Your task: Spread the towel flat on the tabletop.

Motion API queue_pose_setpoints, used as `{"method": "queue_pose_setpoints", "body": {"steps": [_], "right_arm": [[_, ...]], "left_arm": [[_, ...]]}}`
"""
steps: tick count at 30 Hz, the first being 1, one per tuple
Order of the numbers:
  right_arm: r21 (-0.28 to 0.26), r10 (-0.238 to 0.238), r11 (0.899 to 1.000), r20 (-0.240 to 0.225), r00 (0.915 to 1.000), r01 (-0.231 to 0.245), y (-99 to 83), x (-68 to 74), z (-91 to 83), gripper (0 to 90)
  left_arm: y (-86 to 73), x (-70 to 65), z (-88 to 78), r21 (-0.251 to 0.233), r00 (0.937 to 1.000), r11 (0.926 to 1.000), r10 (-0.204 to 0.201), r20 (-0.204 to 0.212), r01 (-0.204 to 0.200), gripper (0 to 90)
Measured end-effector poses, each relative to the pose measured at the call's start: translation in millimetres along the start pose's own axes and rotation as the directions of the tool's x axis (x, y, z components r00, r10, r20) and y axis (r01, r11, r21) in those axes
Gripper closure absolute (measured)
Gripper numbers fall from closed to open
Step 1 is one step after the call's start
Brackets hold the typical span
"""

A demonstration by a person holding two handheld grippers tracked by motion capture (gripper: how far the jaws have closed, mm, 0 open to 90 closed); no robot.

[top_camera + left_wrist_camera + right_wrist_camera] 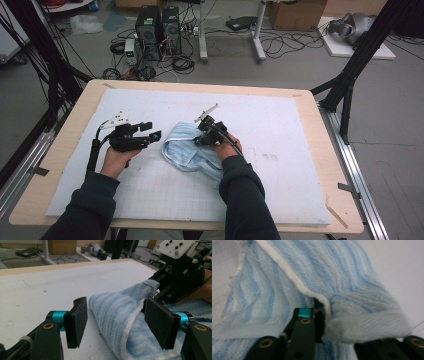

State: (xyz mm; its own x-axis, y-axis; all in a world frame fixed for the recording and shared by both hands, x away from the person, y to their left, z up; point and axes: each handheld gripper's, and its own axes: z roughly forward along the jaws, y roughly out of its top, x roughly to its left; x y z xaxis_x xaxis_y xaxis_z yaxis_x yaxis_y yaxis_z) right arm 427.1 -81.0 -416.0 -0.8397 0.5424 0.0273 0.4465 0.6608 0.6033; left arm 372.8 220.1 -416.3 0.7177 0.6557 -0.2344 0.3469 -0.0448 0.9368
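A light blue striped towel [186, 149] lies bunched on the white mat [280, 130] in the middle of the table. My right gripper [200, 139] is down at the towel's upper right part. In the right gripper view it [323, 320] is shut on a fold of the towel [312, 270] beside its white hem. My left gripper [151, 132] hovers just left of the towel, pointing right at it. In the left gripper view its jaws [116, 325] stand wide apart, with a raised fold of the towel [115, 307] between them and the pads not pressing on it.
The mat covers most of the wooden tabletop [330, 165]. Black frame struts [350, 75] rise at the right and left sides. Beyond the far edge, computer towers [159, 27], cables and cardboard boxes sit on the floor.
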Motion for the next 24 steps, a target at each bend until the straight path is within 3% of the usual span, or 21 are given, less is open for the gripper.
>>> {"method": "queue_pose_setpoints", "body": {"steps": [1, 6, 8, 9, 10, 12, 13, 15, 16, 17, 18, 19, 20, 22, 24], "right_arm": [[-0.019, -0.015, 1.0, 0.008, 0.9998, 0.016, 2.0, -0.6, -3.8, 82.6], [-0.11, 0.056, 0.992, 0.005, 0.9984, -0.056, -3.2, -12.9, -28.7, 80.4], [-0.109, 0.067, 0.992, 0.046, 0.9967, -0.062, -6.5, -19.3, -31.7, 82.6], [-0.127, 0.084, 0.989, 0.092, 0.9922, -0.072, -7.8, -25.0, -32.5, 83.4], [-0.127, 0.084, 0.989, 0.092, 0.9922, -0.072, -7.8, -25.0, -32.5, 83.4], [-0.168, 0.104, 0.983, 0.15, 0.9832, -0.078, -7.6, -30.5, -33.6, 83.4], [-0.173, 0.109, 0.982, 0.196, 0.9745, -0.075, -7.6, -33.2, -33.0, 83.3], [-0.143, 0.132, 0.985, 0.291, 0.9476, -0.093, -8.6, -40.3, -29.5, 82.3], [-0.127, 0.143, 0.986, 0.341, 0.9291, -0.105, -9.0, -44.2, -28.0, 82.3], [-0.123, 0.175, 0.983, 0.412, 0.8941, -0.135, -11.5, -52.0, -28.7, 77.7], [-0.123, 0.175, 0.983, 0.412, 0.8941, -0.135, -11.5, -52.0, -28.7, 77.7], [-0.126, 0.197, 0.98, 0.44, 0.8764, -0.157, -13.0, -55.7, -30.5, 73.7], [-0.139, 0.225, 0.973, 0.444, 0.8673, -0.182, -15.0, -58.6, -33.7, 69.7], [-0.176, 0.259, 0.963, 0.406, 0.8761, -0.203, -18.5, -60.2, -42.3, 63.5], [-0.199, 0.246, 0.963, 0.361, 0.8996, -0.184, -19.8, -56.4, -52.6, 59.0]], "left_arm": [[0.1, 0.6, -0.7, -0.003, 1.0, 1.0, -0.001, -0.001, 0.001, 35.8], [-1.7, 2.5, -0.7, -0.001, 0.9999, 1.0, -0.009, -0.007, 0.009, 36.1], [-1.9, 1.9, 0.4, -0.001, 1.0, 1.0, -0.006, -0.007, 0.006, 36.1], [-2.0, 1.4, 0.6, 0.001, 1.0, 1.0, -0.003, -0.005, 0.003, 36.3], [-2.1, 1.0, 1.2, 0.001, 1.0, 1.0, -0.001, -0.006, 0.001, 36.3], [-2.6, 0.5, 2.3, 0.004, 1.0, 1.0, 0.002, -0.004, -0.002, 36.7], [-3.1, 0.1, 3.2, 0.003, 1.0, 1.0, -0.003, -0.004, 0.003, 36.9], [-3.8, -0.2, 4.2, 0.01, 1.0, 0.9999, -0.001, -0.002, 0.001, 36.9], [-3.9, -0.2, 4.5, 0.013, 1.0, 0.9999, 0.001, -0.001, -0.001, 36.9], [-4.1, -0.7, 4.7, 0.013, 1.0, 0.9999, -0.001, 0.001, 0.001, 37.2], [-4.2, -0.8, 4.7, 0.013, 1.0, 0.9999, 0.0, 0.003, 0.0, 37.2], [-4.2, -0.8, 4.5, 0.013, 1.0, 0.9999, -0.002, 0.002, 0.002, 37.2], [-4.3, -0.6, 4.2, 0.014, 1.0, 0.9999, 0.0, 0.002, 0.0, 37.3], [-4.9, -0.2, 4.0, 0.013, 1.0, 0.9999, -0.005, 0.002, 0.005, 37.4], [-5.4, 0.3, 3.8, 0.018, 1.0, 0.9998, -0.006, 0.001, 0.006, 37.4]]}}
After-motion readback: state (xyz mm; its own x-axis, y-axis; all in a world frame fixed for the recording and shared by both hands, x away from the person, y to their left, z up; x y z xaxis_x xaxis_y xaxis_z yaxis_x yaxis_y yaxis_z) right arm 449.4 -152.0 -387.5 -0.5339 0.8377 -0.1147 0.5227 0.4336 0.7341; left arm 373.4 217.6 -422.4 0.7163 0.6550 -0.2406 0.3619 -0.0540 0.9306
